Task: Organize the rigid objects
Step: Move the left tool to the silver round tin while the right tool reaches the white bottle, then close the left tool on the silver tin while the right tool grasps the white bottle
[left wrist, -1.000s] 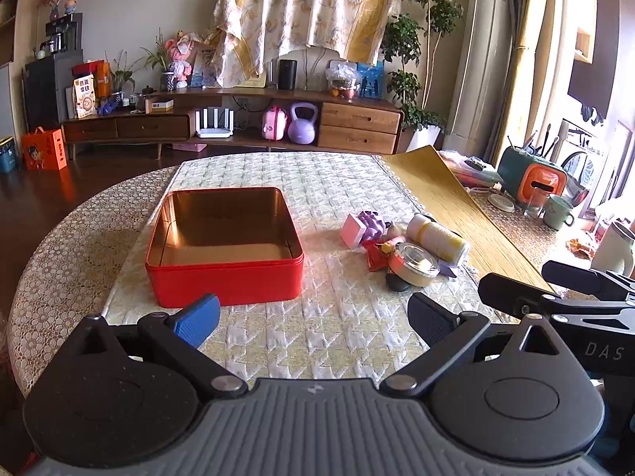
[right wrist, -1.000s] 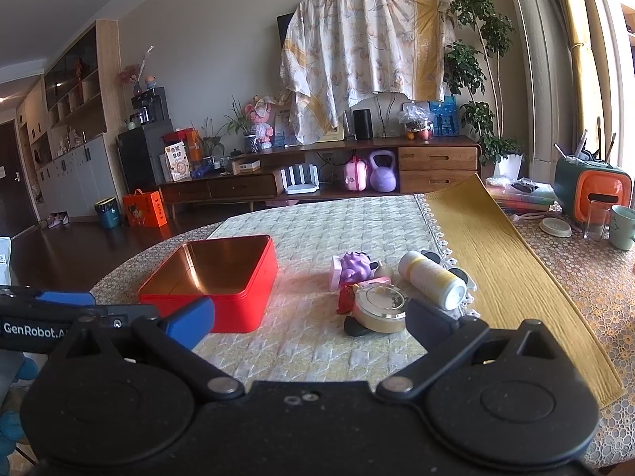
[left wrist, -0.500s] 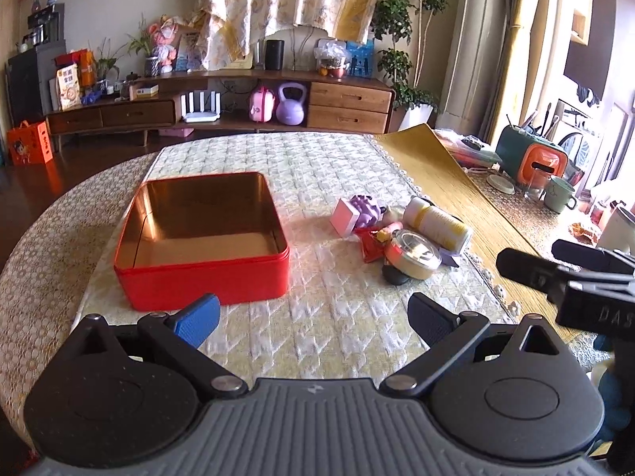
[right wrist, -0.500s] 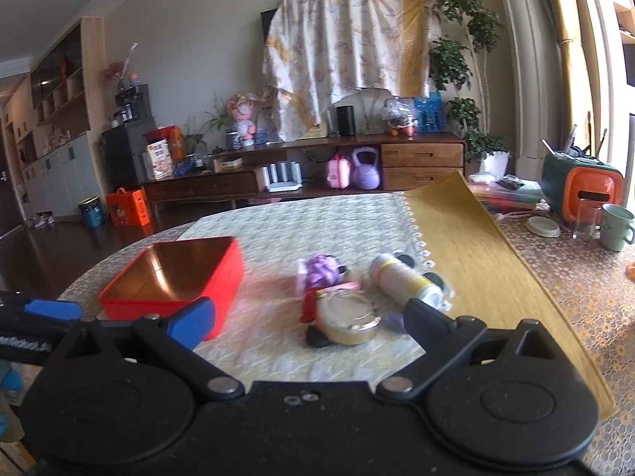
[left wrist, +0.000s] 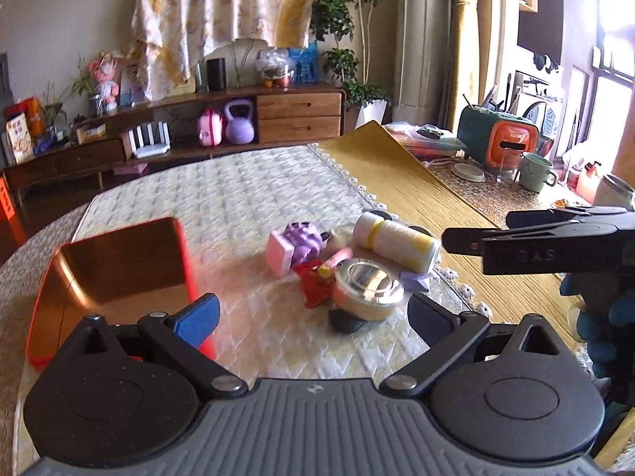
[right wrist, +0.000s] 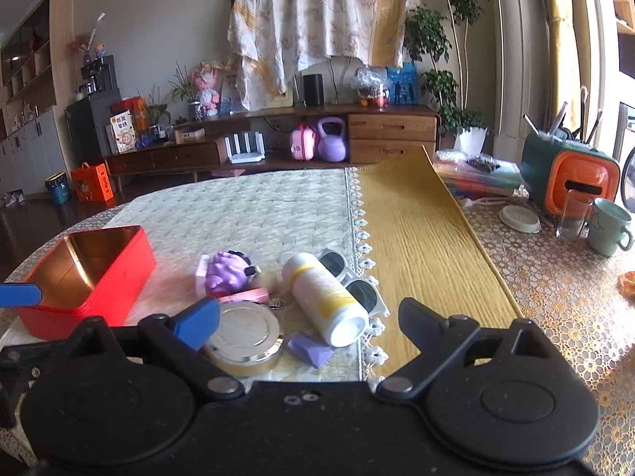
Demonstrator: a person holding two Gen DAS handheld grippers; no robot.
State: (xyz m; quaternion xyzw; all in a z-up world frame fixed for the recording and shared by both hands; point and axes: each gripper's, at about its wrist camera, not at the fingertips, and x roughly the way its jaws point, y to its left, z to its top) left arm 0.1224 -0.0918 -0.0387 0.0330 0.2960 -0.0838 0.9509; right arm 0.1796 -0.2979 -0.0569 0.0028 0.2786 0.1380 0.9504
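As both grippers closed in over the last second, right gripper [right wrist: 307,319] now hangs over round tin [right wrist: 244,337] beside red box [right wrist: 85,265]; left gripper [left wrist: 313,313] too, both fingers wide open, empty; pickup looks next.

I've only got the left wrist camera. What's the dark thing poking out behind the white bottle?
Observer: The right wrist view shows sunglasses, lying just behind the white bottle by the cloth's fringe.
Operator: Is the right gripper open? I only see it side-on.
Observer: Yes. The right gripper is open, its fingers spread wide and holding nothing.
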